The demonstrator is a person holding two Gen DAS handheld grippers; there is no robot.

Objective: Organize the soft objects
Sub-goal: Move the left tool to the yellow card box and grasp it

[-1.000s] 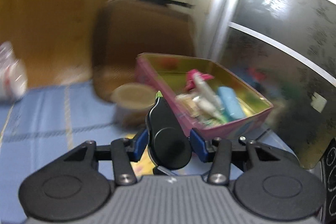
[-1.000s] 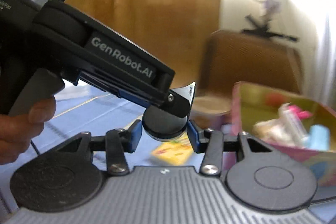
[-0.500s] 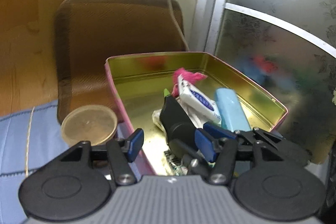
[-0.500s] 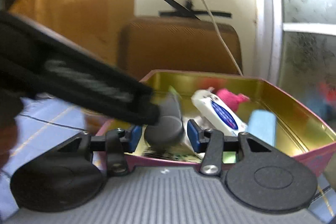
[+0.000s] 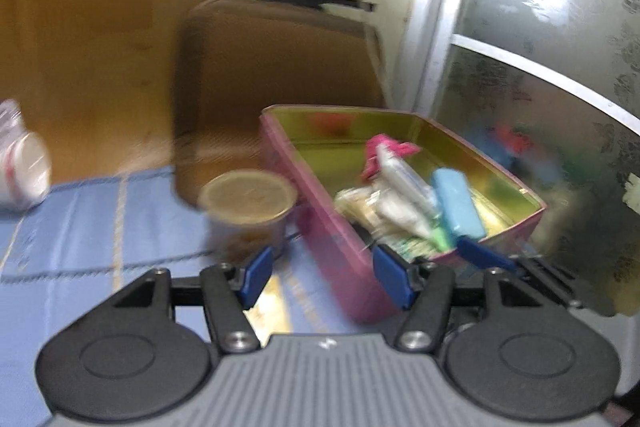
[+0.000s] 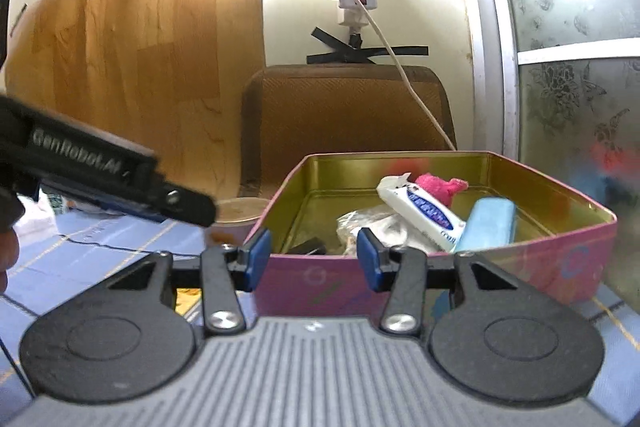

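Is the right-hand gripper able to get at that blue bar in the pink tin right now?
Probably yes. The right gripper is empty with its jaws apart, the pink tin has no lid, and the blue bar lies uncovered just behind the near wall, beside the white tube.

The left gripper is hovering over a blue checked cloth, its jaws opening with nothing between the blue pads. Just ahead, a pink tin with a gold inside is sitting at an angle, holding a pale blue bar, a white tube, a pink scrap and some crinkled wrappers. A round tub with a tan lid is standing just beside the tin's left wall. A brown chair back is rising behind them. Another gripper's blue pad is poking in near the tin's front corner. The whole view is blurring.
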